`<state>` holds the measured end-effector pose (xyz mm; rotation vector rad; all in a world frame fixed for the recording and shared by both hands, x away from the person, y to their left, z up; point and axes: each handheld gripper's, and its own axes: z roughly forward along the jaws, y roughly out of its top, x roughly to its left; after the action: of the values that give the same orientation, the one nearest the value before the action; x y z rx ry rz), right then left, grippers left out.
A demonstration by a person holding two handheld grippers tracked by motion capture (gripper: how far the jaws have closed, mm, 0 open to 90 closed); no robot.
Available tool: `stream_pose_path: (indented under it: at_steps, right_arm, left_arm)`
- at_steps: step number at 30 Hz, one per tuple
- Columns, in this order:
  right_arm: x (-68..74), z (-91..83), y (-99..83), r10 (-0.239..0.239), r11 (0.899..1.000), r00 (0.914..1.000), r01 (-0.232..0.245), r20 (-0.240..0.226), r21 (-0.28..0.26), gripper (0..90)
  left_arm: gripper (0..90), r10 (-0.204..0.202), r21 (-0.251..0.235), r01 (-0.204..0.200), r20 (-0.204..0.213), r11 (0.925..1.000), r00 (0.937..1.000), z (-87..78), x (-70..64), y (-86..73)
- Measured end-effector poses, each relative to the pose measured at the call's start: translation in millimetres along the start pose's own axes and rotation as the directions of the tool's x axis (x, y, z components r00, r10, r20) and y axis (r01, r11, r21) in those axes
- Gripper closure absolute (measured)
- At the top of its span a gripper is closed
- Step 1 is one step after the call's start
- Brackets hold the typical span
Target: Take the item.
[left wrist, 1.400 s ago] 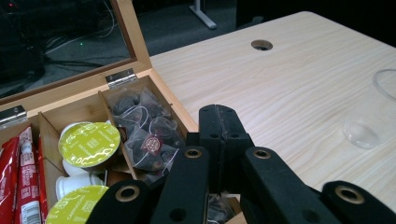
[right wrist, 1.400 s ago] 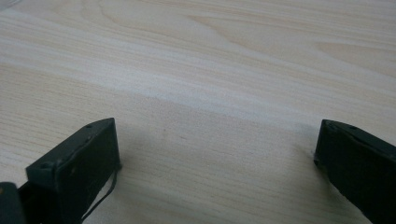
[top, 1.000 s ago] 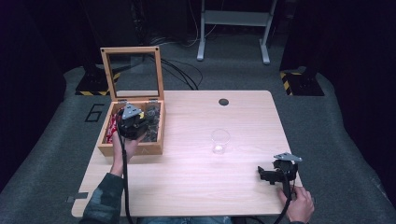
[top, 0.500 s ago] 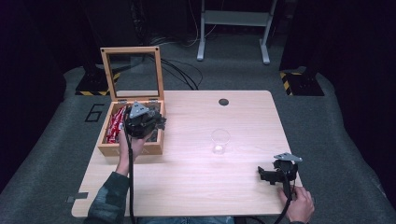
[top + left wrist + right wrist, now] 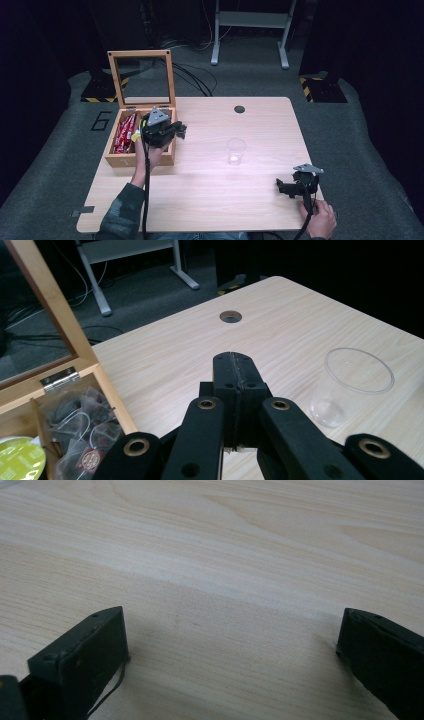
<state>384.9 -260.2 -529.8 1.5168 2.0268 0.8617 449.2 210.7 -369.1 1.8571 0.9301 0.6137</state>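
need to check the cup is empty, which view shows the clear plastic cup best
The left gripper view: the clear plastic cup stands close, upright on the table, rim and bottom plain, nothing visible inside. The high view has it small and faint mid-table. The right gripper view looks at bare tabletop between its open jaws.

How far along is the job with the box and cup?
Done: the wooden box stands open. In hand: the left gripper, jaws shut, is above the box's right edge; any tea bag in it is hidden. Left: the cup is empty; the right gripper is open.
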Motion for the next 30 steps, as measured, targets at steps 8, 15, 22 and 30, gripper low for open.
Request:
stream_pose_path:
  at_steps: [8, 15, 22, 30]
  right_arm:
    - [0.0, 0.1, 0.0, 0.000, 1.000, 1.0000, 0.000, 0.000, 0.000, 0.0]
    - [-0.1, 0.0, 0.0, -0.001, 1.000, 1.0000, 0.001, -0.001, 0.000, 0.0]
    - [-0.1, 0.1, 0.0, -0.001, 1.000, 1.0000, 0.001, 0.000, -0.001, 0.0]
    - [0.2, 0.2, 0.0, 0.003, 1.000, 1.0000, -0.003, -0.001, -0.002, 0.0]
  left_arm:
    - [89.7, 0.012, 0.004, -0.012, 0.020, 0.9999, 0.9997, 9.0, -9.1, 4.0]
    - [89.7, 0.022, -0.004, -0.022, 0.027, 0.9998, 0.9994, 14.3, -15.3, 6.2]
    - [89.7, 0.022, -0.018, -0.021, 0.047, 0.9996, 0.9987, 21.9, -23.3, 10.3]
    - [89.7, 0.034, -0.013, -0.033, 0.074, 0.9994, 0.9967, 32.9, -32.9, 15.0]
